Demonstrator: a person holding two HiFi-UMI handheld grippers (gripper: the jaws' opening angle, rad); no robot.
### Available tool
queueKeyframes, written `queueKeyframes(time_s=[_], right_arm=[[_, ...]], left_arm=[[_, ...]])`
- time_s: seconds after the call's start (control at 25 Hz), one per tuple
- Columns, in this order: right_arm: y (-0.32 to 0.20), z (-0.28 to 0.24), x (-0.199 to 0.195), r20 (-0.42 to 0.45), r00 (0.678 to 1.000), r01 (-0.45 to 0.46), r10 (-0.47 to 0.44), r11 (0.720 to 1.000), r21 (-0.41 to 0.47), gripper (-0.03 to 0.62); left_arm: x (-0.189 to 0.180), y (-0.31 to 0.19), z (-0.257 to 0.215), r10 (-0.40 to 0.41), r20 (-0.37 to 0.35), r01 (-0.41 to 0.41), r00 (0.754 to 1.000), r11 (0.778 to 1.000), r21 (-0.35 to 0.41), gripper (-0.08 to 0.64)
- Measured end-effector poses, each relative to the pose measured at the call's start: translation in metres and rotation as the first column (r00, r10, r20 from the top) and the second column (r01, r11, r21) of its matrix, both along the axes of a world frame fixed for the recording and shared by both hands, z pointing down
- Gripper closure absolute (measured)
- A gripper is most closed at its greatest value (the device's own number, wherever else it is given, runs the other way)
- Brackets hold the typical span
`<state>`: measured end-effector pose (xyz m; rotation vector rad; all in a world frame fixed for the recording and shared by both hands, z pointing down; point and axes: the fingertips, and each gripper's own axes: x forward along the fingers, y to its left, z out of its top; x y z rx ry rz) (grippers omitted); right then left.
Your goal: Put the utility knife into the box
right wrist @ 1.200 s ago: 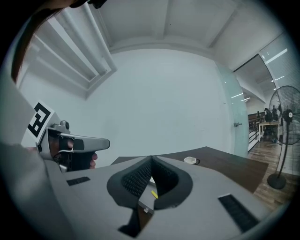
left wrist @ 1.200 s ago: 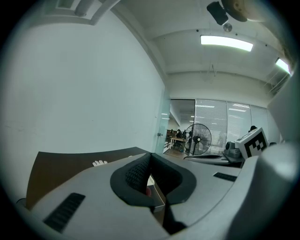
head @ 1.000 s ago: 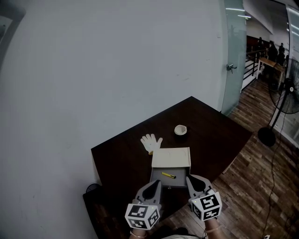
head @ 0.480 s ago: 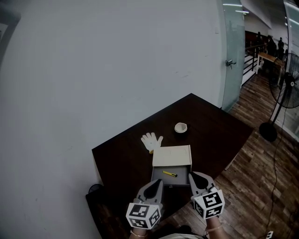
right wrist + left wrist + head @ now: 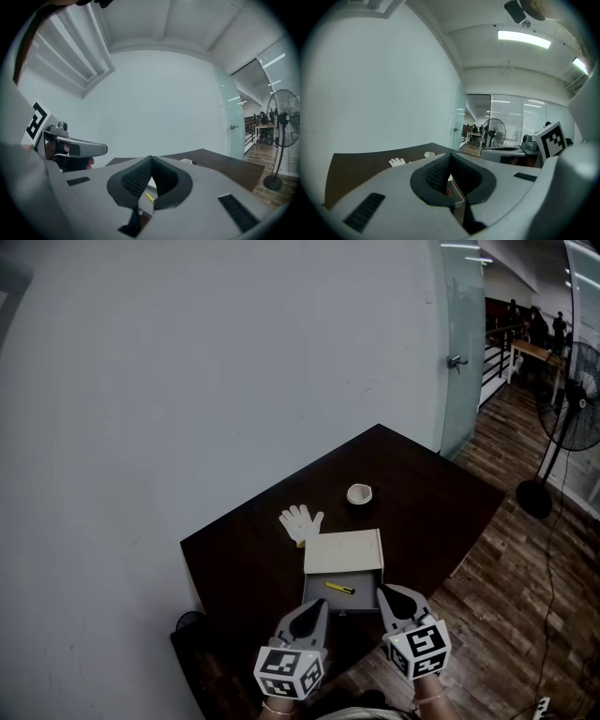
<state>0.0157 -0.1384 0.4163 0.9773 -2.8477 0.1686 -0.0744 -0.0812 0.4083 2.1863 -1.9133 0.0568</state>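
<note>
Utility knife [image 5: 339, 589] (yellow) lies inside open box [image 5: 319, 600]. Left gripper [image 5: 316, 608], right gripper [image 5: 382, 592] at box's near side, both jaws pressed together, empty.

I see only the head view's framing shift: the table [image 5: 422, 512] with the box [image 5: 343, 554], the white glove [image 5: 300, 522] and the small round roll [image 5: 360, 493] sits a touch higher in the frame than a second ago. The door handle [image 5: 456, 362] also rides higher and further left, and more of the standing fan [image 5: 574, 409] shows at the right edge.
</note>
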Motion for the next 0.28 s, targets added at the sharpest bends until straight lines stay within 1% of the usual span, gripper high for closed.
queueKeyframes(time_s=[0.28], right_arm=[[-0.0029,0.0014,-0.0042,-0.007,1.0,-0.008,0.008,1.0,0.001,0.586]], left_arm=[[-0.0084,-0.0038,0.0063,-0.003,0.002,0.003,1.0,1.0,-0.005,0.543]])
